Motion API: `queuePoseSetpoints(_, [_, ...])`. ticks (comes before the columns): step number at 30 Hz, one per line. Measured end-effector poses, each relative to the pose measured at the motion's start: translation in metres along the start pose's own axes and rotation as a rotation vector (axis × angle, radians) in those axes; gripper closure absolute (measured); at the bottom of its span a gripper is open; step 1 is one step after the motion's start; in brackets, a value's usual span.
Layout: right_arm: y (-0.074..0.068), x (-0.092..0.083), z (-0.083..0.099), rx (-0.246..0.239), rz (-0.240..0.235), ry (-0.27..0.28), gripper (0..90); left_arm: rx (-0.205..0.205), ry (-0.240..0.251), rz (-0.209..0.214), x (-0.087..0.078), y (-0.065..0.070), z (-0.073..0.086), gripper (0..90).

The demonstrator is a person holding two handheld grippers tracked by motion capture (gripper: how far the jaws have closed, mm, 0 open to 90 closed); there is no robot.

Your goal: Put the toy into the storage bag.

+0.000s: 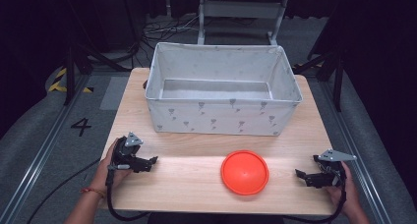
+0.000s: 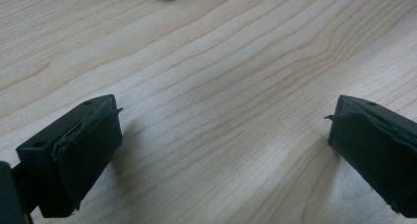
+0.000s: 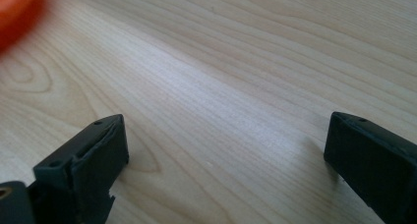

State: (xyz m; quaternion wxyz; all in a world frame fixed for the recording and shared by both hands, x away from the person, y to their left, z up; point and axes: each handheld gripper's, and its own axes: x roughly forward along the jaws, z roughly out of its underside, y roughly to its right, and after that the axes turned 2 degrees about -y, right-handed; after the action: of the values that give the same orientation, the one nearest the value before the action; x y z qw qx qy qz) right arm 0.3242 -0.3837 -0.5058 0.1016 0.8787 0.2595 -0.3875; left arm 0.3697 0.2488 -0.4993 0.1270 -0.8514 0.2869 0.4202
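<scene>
Where the pale wood-grain table [image 1: 196, 184] meets its near edge, a round, smooth orange disc [image 1: 245, 172] is laid flat, slightly right of centre. Behind it, toward the far edge, a rectangular bin [image 1: 223, 89] of soft grey fabric with a small printed pattern is set, its inside bare. The left gripper [image 1: 147, 162] is held by the near left corner and the right gripper [image 1: 301, 175] by the near right corner; the matte black jaws of each are spread wide over bare wood, nothing between them.
</scene>
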Motion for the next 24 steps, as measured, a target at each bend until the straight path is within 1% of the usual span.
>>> queuePoseSetpoints(3, [0.000,0.000,0.000,0.001,0.001,0.000,3.1,0.005,-0.001,0.005,0.000,0.000,0.000,0.0])
queuePoseSetpoints(6, [-0.001,0.000,0.000,0.004,0.005,-0.001,2.9,-0.005,0.002,-0.005,-0.002,0.000,0.002,0.1])
queuePoseSetpoints(8, [-0.001,0.000,0.000,0.006,0.015,-0.002,2.3,0.011,0.004,-0.008,-0.003,-0.001,0.003,0.3])
queuePoseSetpoints(9, [-0.002,0.000,0.000,0.005,0.022,-0.002,2.3,0.008,0.003,0.001,-0.003,0.000,0.004,0.3])
queuePoseSetpoints(10, [-0.003,0.000,-0.001,0.001,0.021,-0.006,5.5,0.009,0.004,0.005,-0.004,0.000,0.005,0.3])
queuePoseSetpoints(11, [-0.004,-0.002,-0.002,-0.010,-0.004,-0.012,10.0,0.016,0.002,0.011,-0.005,0.000,0.006,0.3])
queuePoseSetpoints(12, [-0.005,-0.003,-0.003,-0.028,-0.017,-0.019,12.5,0.022,0.005,0.011,-0.006,0.000,0.007,0.3])
queuePoseSetpoints(13, [-0.006,-0.003,-0.005,-0.052,-0.039,-0.039,12.2,0.024,0.003,0.009,-0.007,0.000,0.008,0.3])
queuePoseSetpoints(14, [-0.007,-0.003,-0.007,-0.057,-0.043,-0.050,12.7,0.024,0.010,0.007,-0.007,0.001,0.010,0.3])
queuePoseSetpoints(15, [-0.008,-0.003,-0.009,-0.051,-0.039,-0.062,12.7,0.024,0.000,0.014,-0.009,0.001,0.011,0.3])
queuePoseSetpoints(16, [-0.009,-0.003,-0.011,-0.053,-0.033,-0.078,12.9,0.030,0.005,0.018,-0.009,0.001,0.012,0.3])
queuePoseSetpoints(17, [-0.011,-0.002,-0.012,-0.058,-0.020,-0.078,14.4,0.023,0.005,0.021,-0.009,0.002,0.012,0.3])
queuePoseSetpoints(18, [-0.012,-0.002,-0.013,-0.057,-0.021,-0.076,15.4,0.028,0.004,0.023,-0.010,0.002,0.013,0.3])
queuePoseSetpoints(19, [-0.015,-0.002,-0.014,-0.071,-0.038,-0.088,15.5,0.033,0.005,0.020,-0.010,0.001,0.012,0.3])
queuePoseSetpoints(22, [-0.020,-0.003,-0.019,-0.105,-0.033,-0.110,18.4,0.026,0.004,0.030,-0.010,0.001,0.012,0.1])
queuePoseSetpoints(23, [-0.021,-0.004,-0.021,-0.119,-0.052,-0.109,18.7,0.028,0.004,0.031,-0.010,0.001,0.012,0.1])
queuePoseSetpoints(24, [-0.023,-0.005,-0.023,-0.132,-0.075,-0.093,19.1,0.031,0.004,0.031,-0.010,0.001,0.012,0.1])
